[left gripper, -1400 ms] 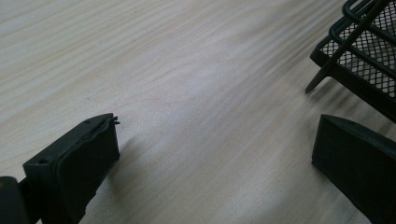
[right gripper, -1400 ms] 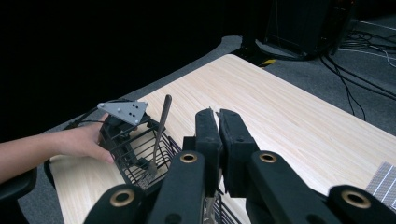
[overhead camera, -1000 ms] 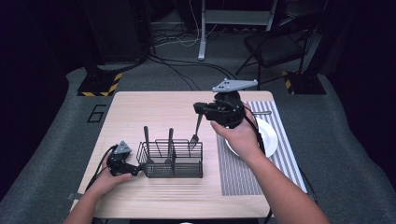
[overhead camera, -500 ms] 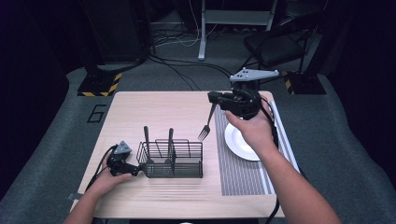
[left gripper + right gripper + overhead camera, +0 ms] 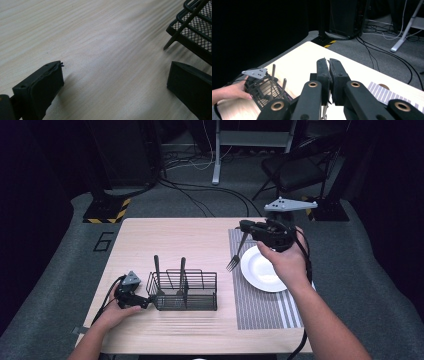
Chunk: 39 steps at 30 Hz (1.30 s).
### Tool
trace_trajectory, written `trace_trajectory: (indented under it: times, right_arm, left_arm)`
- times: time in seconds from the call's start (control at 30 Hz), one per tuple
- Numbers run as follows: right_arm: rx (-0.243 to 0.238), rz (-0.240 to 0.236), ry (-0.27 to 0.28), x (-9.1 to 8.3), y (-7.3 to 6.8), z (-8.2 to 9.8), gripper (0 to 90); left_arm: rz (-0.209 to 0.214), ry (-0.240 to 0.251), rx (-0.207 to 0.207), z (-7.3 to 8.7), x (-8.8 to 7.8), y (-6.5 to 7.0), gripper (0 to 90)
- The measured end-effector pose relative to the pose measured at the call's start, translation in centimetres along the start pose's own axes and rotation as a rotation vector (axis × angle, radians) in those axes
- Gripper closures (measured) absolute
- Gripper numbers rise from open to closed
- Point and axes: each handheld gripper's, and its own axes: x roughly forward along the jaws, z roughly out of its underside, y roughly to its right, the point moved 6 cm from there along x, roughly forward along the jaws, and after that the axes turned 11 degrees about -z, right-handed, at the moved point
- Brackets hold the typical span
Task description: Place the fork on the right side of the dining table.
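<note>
Underneath, pale wooden table [image 5: 165,240] on grey carpet [image 5: 60,245], dark room

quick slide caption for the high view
Right tongs carry a fork over the striped mat beside a white plate; left tongs rest by the wire caddy.

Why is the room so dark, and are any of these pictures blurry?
High view: light falls on the pale wooden table while the surroundings stay nearly black; the white round plate looks brightest. Left gripper view: the wood grain is soft, the black wire-mesh caddy slightly blurred. Right gripper view: the right gripper, shut on the metal fork, is sharp; the left half is black.
</note>
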Motion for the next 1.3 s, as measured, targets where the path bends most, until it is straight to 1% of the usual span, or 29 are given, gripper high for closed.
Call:
trace_trajectory:
  times: [0.03, 0.07, 0.13, 0.2, 0.23, 0.3, 0.37, 0.4, 0.43, 0.5, 0.57, 0.67, 0.7, 0.77, 0.8, 0.83, 0.9, 0.93, 1.1, 1.2, 1.3]
  right_arm:
    - [0.000, 0.000, 0.000, 0.0, 0.0, 0.0, 87.0]
    - [0.007, 0.005, -0.002, -0.1, 0.2, 0.4, 87.0]
    - [0.017, 0.021, -0.001, -0.3, 0.8, 1.4, 87.0]
    - [0.020, 0.025, 0.001, -0.4, 0.9, 1.6, 87.0]
    - [0.025, 0.035, 0.000, -0.4, 1.2, 2.4, 87.0]
    - [0.025, 0.040, -0.002, -0.4, 1.3, 2.6, 87.0]
    - [0.027, 0.056, -0.006, -0.4, 1.6, 3.8, 87.0]
    - [0.027, 0.056, -0.006, -0.4, 1.6, 3.8, 87.0]
    - [0.035, 0.063, -0.011, -0.4, 1.8, 4.4, 87.0]
    - [0.037, 0.067, -0.014, -0.3, 2.0, 4.8, 87.0]
    - [0.043, 0.083, -0.019, -0.3, 2.3, 5.8, 87.0]
    - [0.051, 0.095, -0.020, -0.2, 2.5, 6.8, 87.0]
    - [0.051, 0.095, -0.020, -0.2, 2.5, 6.8, 87.0]
    - [0.051, 0.105, -0.021, -0.1, 2.6, 7.5, 87.0]
    - [0.050, 0.117, -0.019, -0.1, 2.6, 8.2, 87.0]
    - [0.050, 0.117, -0.019, -0.1, 2.6, 8.2, 87.0]
    - [0.047, 0.126, -0.026, 0.1, 2.7, 9.0, 87.0]
    - [0.050, 0.129, -0.030, 0.2, 2.7, 9.4, 87.0]
    - [0.068, 0.130, -0.030, 0.4, 2.8, 10.7, 87.0]
    - [0.055, 0.144, -0.043, 0.7, 2.7, 11.4, 87.0]
    - [0.057, 0.149, -0.057, 1.1, 2.7, 12.5, 87.0]
  left_arm:
    - [-0.001, 0.000, 0.004, 0.0, 0.0, 0.0, 0.3]
    - [0.000, 0.000, 0.000, 0.0, 0.0, 0.0, 0.3]
    - [-0.002, 0.000, 0.005, 0.0, 0.0, 0.0, 0.3]
    - [-0.002, 0.000, 0.004, 0.0, 0.0, 0.0, 0.3]
    - [-0.001, 0.000, 0.003, 0.0, 0.0, 0.0, 0.2]
    - [0.000, 0.000, 0.001, 0.0, 0.0, 0.0, 0.2]
    - [0.000, 0.000, 0.000, 0.0, 0.0, 0.0, 0.2]
    - [0.000, 0.000, 0.001, 0.0, 0.0, 0.0, 0.2]
    - [0.000, 0.000, 0.001, 0.0, 0.0, 0.0, 0.2]
    - [-0.002, 0.000, 0.005, 0.0, 0.0, 0.0, 0.3]
    - [-0.001, 0.000, 0.004, 0.0, 0.0, 0.0, 0.2]
    - [-0.001, 0.000, 0.001, 0.0, 0.0, 0.0, 0.2]
    - [-0.001, 0.000, 0.004, 0.0, 0.0, 0.0, 0.2]
    - [-0.001, 0.000, 0.004, 0.0, 0.0, 0.0, 0.2]
    - [0.000, 0.000, 0.000, 0.0, 0.0, 0.0, 0.2]
    - [0.000, 0.000, 0.000, 0.0, 0.0, 0.0, 0.2]
    - [0.000, 0.000, 0.001, 0.0, 0.0, 0.0, 0.2]
    - [0.000, -0.004, 0.008, 0.0, 0.0, 0.0, 0.2]
    - [0.000, -0.004, 0.007, 0.0, 0.0, 0.0, 0.2]
    - [0.000, -0.004, 0.008, 0.0, 0.0, 0.0, 0.2]
    - [0.000, -0.003, 0.011, 0.0, 0.0, -0.1, 0.2]
